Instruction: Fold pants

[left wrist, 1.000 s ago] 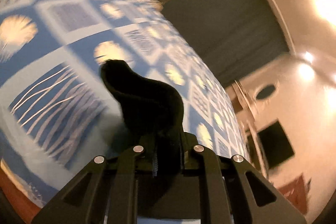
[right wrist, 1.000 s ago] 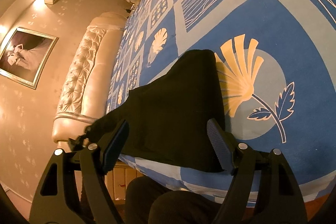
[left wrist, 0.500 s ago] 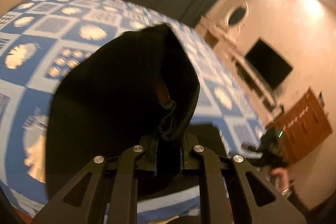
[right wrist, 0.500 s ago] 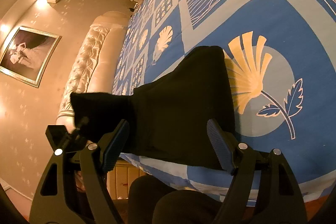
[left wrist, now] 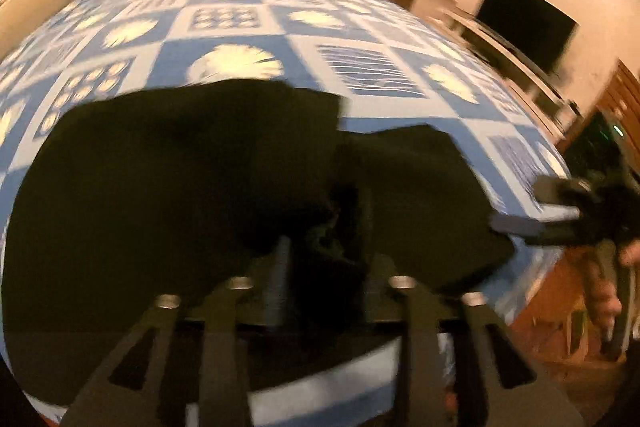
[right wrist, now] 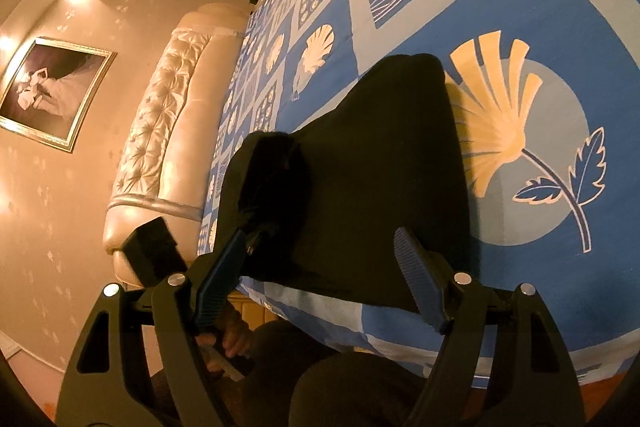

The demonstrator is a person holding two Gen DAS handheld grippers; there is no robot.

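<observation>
Swung-over pants now lie folded; left gripper jaws just parted — cloth between.

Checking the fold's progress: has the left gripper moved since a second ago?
Yes. In the right wrist view, the left gripper has swung in from the headboard side over the pants, its jaws just opening.

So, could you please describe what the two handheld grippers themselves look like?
Both are matte black, with angular cut-out linkage arms joined by round silver bolts. The right gripper has dark blue ribbed pads on its fingers. The left gripper is blurred, so its pad colour is unclear. No cables or sleeves show.
</observation>
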